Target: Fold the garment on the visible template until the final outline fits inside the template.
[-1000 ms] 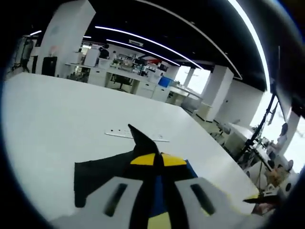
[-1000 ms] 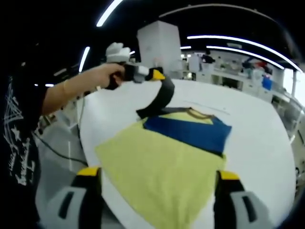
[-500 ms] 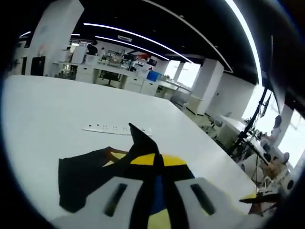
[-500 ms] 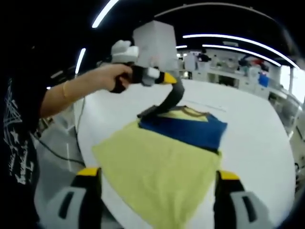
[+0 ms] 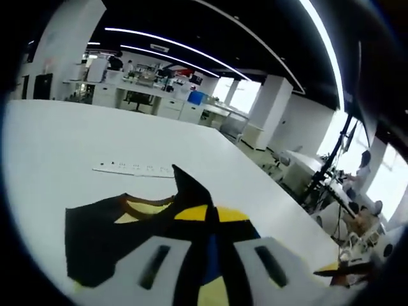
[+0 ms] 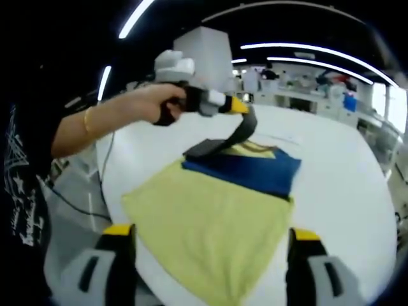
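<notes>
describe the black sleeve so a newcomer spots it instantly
On the round white table lies a yellow garment with a blue chest panel. At its far corner, the black sleeve rises from the table, pinched in the left gripper. It is the only part lifted off the table.

Left gripper [image 5: 205, 213] blocks the near part of the garment [image 5: 108, 239] in left gripper view, its lower end cut off by the pic edge; in right gripper view the black sleeve [image 6: 217, 143] covers part of the collar, surface [image 6: 344, 185] template can't be made out
</notes>
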`<action>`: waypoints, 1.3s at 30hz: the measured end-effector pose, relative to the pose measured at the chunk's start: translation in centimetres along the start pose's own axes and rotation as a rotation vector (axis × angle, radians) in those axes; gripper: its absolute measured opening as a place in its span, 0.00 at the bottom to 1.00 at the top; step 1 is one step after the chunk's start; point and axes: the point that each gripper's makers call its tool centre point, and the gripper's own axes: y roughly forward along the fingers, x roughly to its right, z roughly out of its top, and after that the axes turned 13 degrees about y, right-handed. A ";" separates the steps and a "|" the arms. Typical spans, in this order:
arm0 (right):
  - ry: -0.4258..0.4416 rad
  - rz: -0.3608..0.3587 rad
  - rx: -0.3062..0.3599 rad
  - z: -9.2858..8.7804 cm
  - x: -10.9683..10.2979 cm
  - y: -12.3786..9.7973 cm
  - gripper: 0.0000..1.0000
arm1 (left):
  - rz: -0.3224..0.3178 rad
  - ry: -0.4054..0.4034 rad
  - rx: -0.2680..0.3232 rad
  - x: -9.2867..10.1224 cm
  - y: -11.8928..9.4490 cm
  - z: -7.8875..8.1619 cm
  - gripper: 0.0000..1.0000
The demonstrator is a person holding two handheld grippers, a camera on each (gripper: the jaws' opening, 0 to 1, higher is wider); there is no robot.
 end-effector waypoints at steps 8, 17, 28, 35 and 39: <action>0.023 -0.013 -0.003 -0.5 0.5 -0.2 0.99 | -0.046 0.008 -0.044 2.4 1.6 -2.1 0.00; 0.037 -0.014 -0.011 -0.9 0.7 -0.1 0.99 | -0.066 0.032 -0.113 4.2 3.1 -5.2 0.00; 0.051 -0.018 -0.002 -1.0 1.4 -0.2 0.99 | -0.091 0.046 -0.173 6.2 4.2 -8.7 0.00; 0.065 -0.025 -0.010 -1.5 1.7 -0.1 0.99 | -0.114 0.069 -0.208 7.2 5.2 -10.8 0.00; 0.068 -0.024 -0.010 -1.6 1.7 -0.1 0.99 | -0.141 0.071 -0.214 7.7 5.4 -11.4 0.00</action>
